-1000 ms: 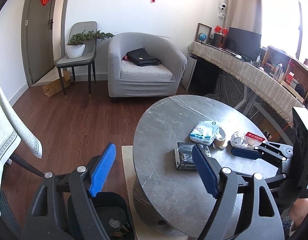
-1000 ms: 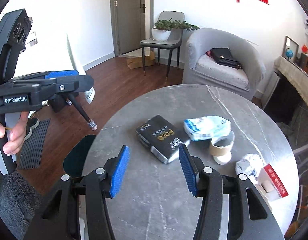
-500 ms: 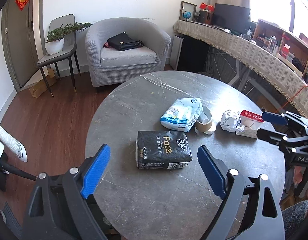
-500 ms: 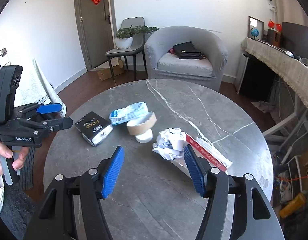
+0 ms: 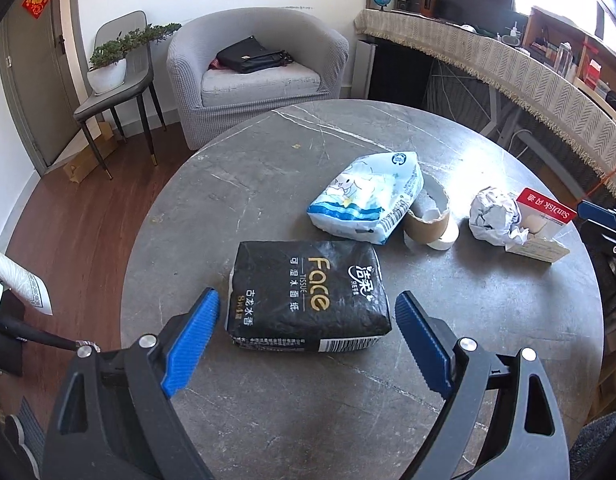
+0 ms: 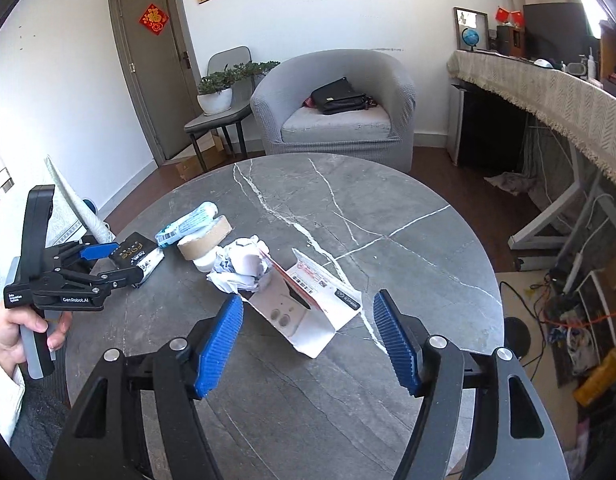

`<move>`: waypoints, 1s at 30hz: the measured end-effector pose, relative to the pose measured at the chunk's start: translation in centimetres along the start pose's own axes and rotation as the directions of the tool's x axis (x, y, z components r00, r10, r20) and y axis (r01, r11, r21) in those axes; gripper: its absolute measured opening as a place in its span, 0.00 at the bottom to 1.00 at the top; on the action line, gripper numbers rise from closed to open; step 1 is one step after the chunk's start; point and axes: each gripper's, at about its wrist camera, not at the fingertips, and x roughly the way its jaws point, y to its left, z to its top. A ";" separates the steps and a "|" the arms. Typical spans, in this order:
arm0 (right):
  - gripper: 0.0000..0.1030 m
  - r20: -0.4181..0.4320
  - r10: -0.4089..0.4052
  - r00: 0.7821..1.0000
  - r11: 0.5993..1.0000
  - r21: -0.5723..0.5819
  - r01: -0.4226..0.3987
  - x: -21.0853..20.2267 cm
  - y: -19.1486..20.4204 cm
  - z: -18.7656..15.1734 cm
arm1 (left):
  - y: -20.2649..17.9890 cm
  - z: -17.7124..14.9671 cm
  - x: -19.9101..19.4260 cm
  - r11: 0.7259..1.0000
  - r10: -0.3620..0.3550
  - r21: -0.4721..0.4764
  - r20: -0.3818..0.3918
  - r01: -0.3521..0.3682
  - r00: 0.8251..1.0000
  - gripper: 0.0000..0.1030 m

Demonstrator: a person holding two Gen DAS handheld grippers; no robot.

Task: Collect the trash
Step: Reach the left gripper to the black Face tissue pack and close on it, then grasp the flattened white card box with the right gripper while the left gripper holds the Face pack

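On the round grey marble table (image 5: 268,420) lie a black tissue pack (image 5: 308,292), a blue-and-white plastic pack (image 5: 368,200), a cardboard tape roll (image 5: 426,224), a crumpled white paper (image 5: 494,216) and an opened red-and-white card package (image 5: 542,224). My left gripper (image 5: 307,308) is open, its blue pads flanking the near end of the black pack without touching it. My right gripper (image 6: 308,312) is open too, just in front of the card package (image 6: 320,292), beside the crumpled paper (image 6: 244,264). The left gripper (image 6: 104,260) shows there over the black pack (image 6: 138,256).
A grey armchair (image 6: 336,120) with a black bag stands beyond the table (image 6: 408,240). A chair with a potted plant (image 6: 216,92) is by the door. A cloth-covered desk (image 6: 548,92) runs along the right, with cables and clutter (image 6: 568,312) on the floor. A person's hand (image 6: 24,328) holds the left gripper.
The left gripper moved from beside the table in over it, down to the black pack. The right gripper swung from the black pack to the card package. Both jaws widened.
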 end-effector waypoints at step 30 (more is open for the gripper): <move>0.30 -0.069 0.068 0.995 0.989 -0.125 -0.076 3.7 1.8 1.0 | 0.4 -0.2 -1.4 0.995 -0.081 -0.053 0.033 0.082 0.996 0.69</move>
